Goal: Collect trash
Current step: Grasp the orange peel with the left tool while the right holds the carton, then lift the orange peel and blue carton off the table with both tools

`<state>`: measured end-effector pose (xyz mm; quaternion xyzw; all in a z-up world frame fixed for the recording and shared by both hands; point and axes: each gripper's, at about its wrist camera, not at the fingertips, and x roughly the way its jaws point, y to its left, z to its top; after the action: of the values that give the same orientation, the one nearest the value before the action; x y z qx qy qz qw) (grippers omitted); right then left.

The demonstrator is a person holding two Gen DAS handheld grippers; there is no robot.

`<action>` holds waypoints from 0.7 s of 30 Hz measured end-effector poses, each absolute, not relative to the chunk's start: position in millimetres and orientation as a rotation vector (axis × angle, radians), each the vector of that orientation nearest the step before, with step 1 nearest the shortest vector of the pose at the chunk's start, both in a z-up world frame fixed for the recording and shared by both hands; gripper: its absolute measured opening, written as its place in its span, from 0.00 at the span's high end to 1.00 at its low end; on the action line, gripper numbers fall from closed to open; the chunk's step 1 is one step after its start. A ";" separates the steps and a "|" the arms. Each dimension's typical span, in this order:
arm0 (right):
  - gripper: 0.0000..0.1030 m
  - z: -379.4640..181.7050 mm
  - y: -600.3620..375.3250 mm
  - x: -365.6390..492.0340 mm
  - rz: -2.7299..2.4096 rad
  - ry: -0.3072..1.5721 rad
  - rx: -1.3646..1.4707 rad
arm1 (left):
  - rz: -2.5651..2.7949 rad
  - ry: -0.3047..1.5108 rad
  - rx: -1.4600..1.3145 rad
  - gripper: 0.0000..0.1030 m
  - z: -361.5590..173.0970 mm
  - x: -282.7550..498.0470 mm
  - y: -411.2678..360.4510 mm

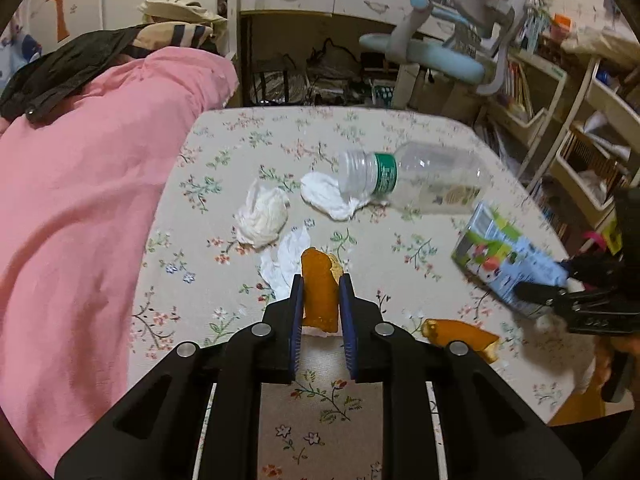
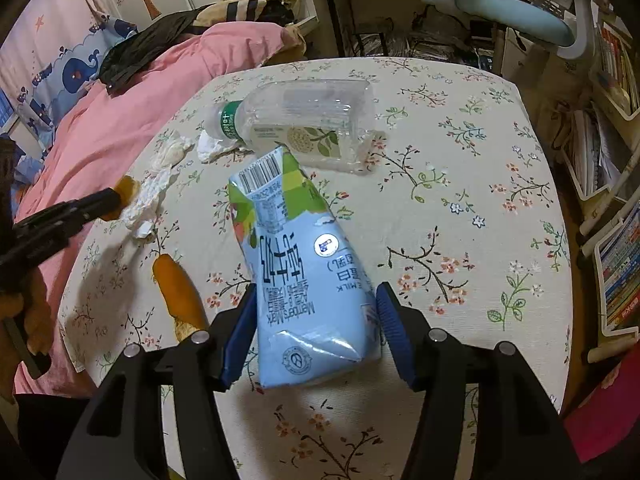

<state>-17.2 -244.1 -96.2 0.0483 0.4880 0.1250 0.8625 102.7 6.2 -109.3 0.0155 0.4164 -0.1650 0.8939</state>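
Left tongs (image 1: 322,300) pinching peel (image 1: 320,292): light, limp, hold mid-strip. Right tongs (image 2: 316,320) clamping carton (image 2: 304,264), near bottle (image 2: 304,120): light, crushable.

orange peel (image 1: 320,292) upright | milk carton (image 2: 304,280) tilted | clear bottle (image 1: 412,178) lying on side

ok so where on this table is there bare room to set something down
The table's right side, past the carton and bottle, is bare cloth. So is the near edge under the tools. The left middle is crowded: tissues, two peels, bottle mouth.
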 end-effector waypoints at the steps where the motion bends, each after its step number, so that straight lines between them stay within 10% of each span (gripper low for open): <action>1: 0.45 -96.0 -244.3 -17.0 0.261 1.022 0.102 | -0.341 0.863 0.024 0.84 -107.2 101.7 8.7; 21: 0.47 -94.6 -241.6 -19.0 0.257 1.010 0.091 | -0.230 0.972 0.015 0.84 -126.5 94.5 35.2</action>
<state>-19.0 -241.6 -94.6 0.0434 0.4823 0.1225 0.8663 94.5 35.2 -126.5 0.0074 0.4660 -0.1101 0.8779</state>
